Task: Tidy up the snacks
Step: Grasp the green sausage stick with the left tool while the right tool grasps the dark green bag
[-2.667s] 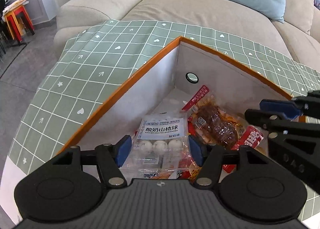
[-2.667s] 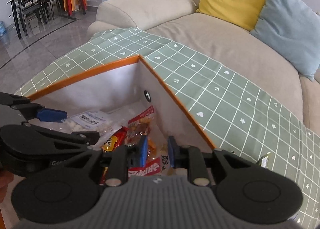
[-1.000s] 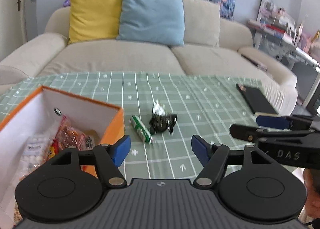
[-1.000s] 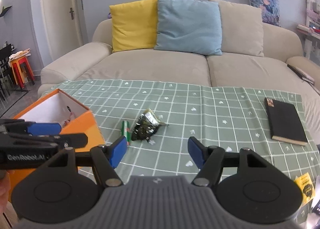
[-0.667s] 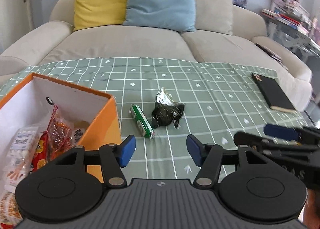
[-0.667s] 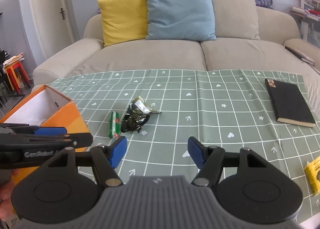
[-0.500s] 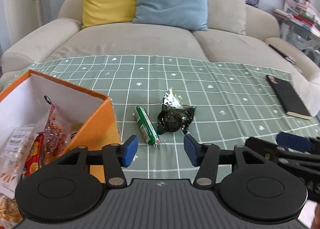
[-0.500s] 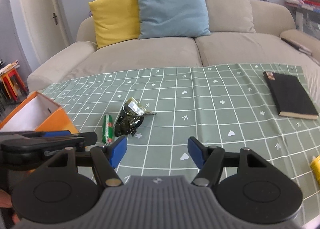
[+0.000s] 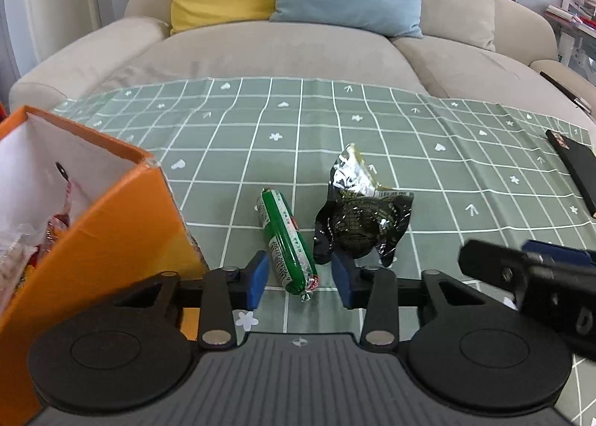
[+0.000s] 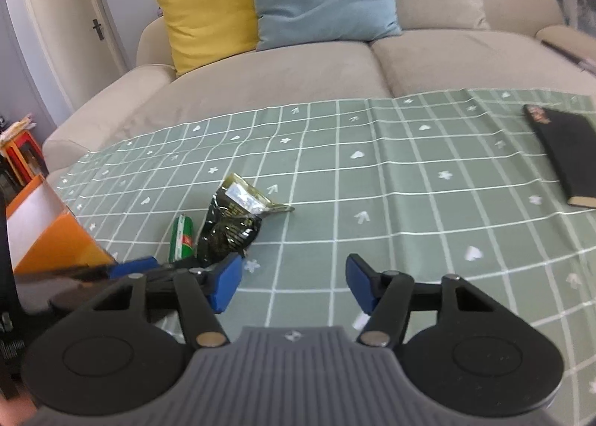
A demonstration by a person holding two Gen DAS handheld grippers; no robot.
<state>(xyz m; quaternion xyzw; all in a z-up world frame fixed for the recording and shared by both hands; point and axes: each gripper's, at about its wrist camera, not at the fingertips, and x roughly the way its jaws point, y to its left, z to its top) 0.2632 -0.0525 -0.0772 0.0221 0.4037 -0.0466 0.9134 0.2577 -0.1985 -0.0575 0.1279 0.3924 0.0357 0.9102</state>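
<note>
While my left claw (image 9: 300, 279) narrows, still open, round the near end of the green sausage stick (image 9: 286, 241), it may snag the dark crumpled packet (image 9: 363, 219) touching at 3 o'clock. My right claw (image 10: 292, 286) is open, empty. Orange box (image 9: 111, 236) contents are cut off.

Left gripper (image 9: 300, 279) lower, narrower, astride sausage (image 9: 286, 241)
</note>
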